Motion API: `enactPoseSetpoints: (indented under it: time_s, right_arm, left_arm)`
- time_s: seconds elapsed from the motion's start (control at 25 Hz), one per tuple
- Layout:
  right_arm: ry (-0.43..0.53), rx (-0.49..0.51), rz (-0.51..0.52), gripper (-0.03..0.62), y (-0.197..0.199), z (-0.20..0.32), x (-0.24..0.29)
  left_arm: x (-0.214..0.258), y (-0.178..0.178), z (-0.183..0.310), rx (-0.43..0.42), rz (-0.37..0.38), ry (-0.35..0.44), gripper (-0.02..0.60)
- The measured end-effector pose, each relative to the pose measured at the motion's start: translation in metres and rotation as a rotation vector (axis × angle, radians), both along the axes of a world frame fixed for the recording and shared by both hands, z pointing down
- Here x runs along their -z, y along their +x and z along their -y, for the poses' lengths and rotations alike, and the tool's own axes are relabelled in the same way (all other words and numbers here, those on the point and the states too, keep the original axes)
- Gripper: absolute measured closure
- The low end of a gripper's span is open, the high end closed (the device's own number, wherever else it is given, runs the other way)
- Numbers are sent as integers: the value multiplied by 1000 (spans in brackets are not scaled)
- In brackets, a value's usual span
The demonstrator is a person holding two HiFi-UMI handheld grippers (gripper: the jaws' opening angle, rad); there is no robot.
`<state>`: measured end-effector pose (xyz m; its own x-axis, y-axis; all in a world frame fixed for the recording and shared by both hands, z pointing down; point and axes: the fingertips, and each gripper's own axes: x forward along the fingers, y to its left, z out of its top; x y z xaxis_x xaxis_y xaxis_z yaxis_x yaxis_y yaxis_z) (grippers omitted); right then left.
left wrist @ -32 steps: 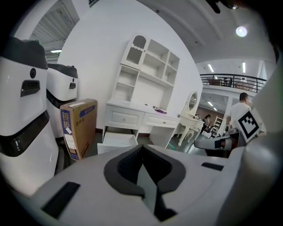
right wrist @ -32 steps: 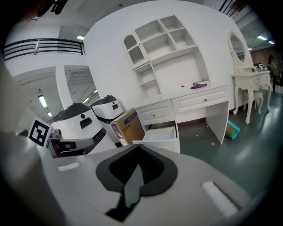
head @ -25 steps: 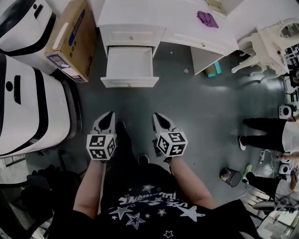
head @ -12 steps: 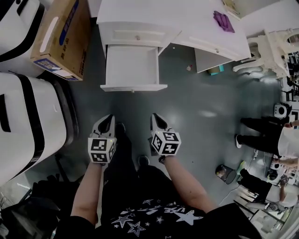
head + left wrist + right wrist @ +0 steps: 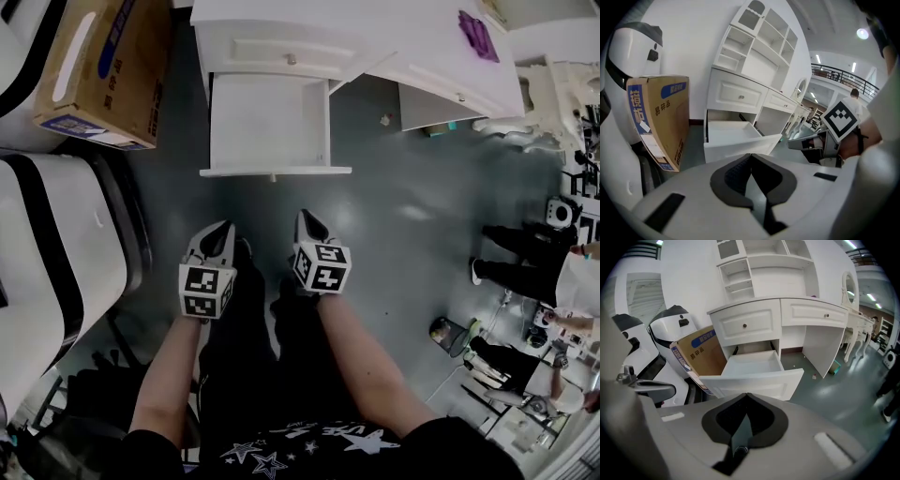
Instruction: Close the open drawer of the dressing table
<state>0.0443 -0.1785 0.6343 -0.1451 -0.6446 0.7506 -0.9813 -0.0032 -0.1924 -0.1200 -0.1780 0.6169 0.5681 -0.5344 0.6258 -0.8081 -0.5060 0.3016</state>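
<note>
Box (image 5: 94, 66) is sitting just left of open drawer (image 5: 270, 127), drawer lying ahead of left claw (image 5: 221, 231) and right claw (image 5: 306, 219), untouched, both claws pinched together, empty.

Bright, even overhead light. Ceiling lamp (image 5: 862, 33) flares at 2 o'clock in the left gripper view. In the head view, floor (image 5: 412, 211) sheen at 3 o'clock, and the white dressing table (image 5: 281, 28) is near clipping at 12. Heavy fisheye, black vignetted corners, soft foreground.

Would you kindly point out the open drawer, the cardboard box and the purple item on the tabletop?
open drawer (image 5: 270, 122), head view, bare inside floor.
cardboard box (image 5: 145, 84), head view, brown side panel.
purple item (image 5: 476, 33), head view, its middle.
</note>
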Motion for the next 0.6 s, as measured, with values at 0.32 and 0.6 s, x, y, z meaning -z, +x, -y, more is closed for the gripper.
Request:
enactPoseSetpoints:
  time_s: [0.32, 0.6]
  right_arm:
    - [-60, 24, 107, 589, -7, 19, -44]
    - [-155, 19, 125, 476, -13, 47, -101]
  left_arm:
    - [-44, -20, 19, 141, 28, -68, 572]
    - [-62, -16, 32, 138, 76, -100, 572]
